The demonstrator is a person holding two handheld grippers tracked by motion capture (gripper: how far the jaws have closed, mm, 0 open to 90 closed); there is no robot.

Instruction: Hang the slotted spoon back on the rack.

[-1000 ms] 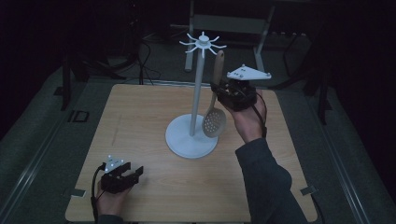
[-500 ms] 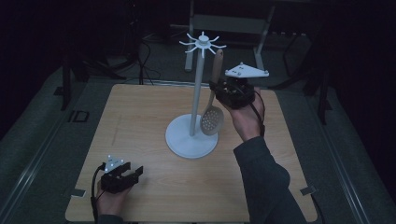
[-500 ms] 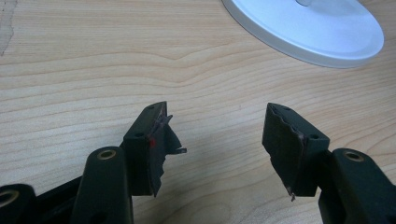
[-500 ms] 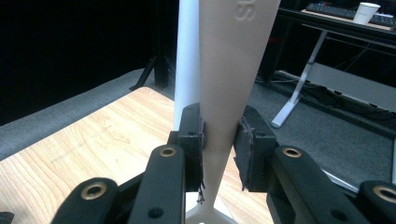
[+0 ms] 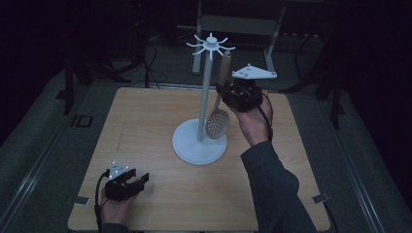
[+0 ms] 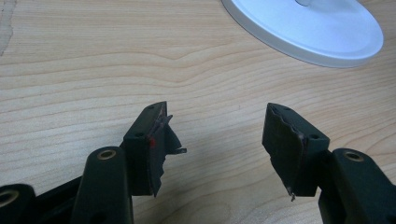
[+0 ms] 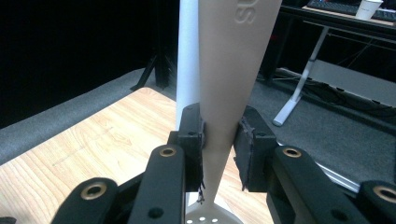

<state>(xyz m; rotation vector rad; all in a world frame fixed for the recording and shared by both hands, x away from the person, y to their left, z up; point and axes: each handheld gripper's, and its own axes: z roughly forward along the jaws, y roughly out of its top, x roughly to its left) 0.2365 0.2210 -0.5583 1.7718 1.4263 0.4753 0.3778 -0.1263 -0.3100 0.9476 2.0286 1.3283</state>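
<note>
A white stand (image 5: 204, 97) with a ring of hooks (image 5: 211, 46) on top rises from a round base (image 5: 194, 145) at the middle of the wooden table (image 5: 145, 121). My right gripper (image 5: 228, 97) is held up just right of the pole, shut on the handle of a beige slotted spoon (image 5: 218, 121). The spoon hangs bowl-down beside the pole, with its handle tip near the hooks. In the right gripper view the pads (image 7: 246, 140) press on the tapered handle (image 7: 233, 56). At the near left corner my left gripper (image 5: 141, 182) lies open with nothing in it (image 6: 217, 135).
In the left gripper view the stand's base (image 6: 303, 28) lies ahead and to the right. Beyond the far table edge stand a desk frame (image 7: 303, 84) and cables on a dark floor. Bare wood spreads to the left of the stand.
</note>
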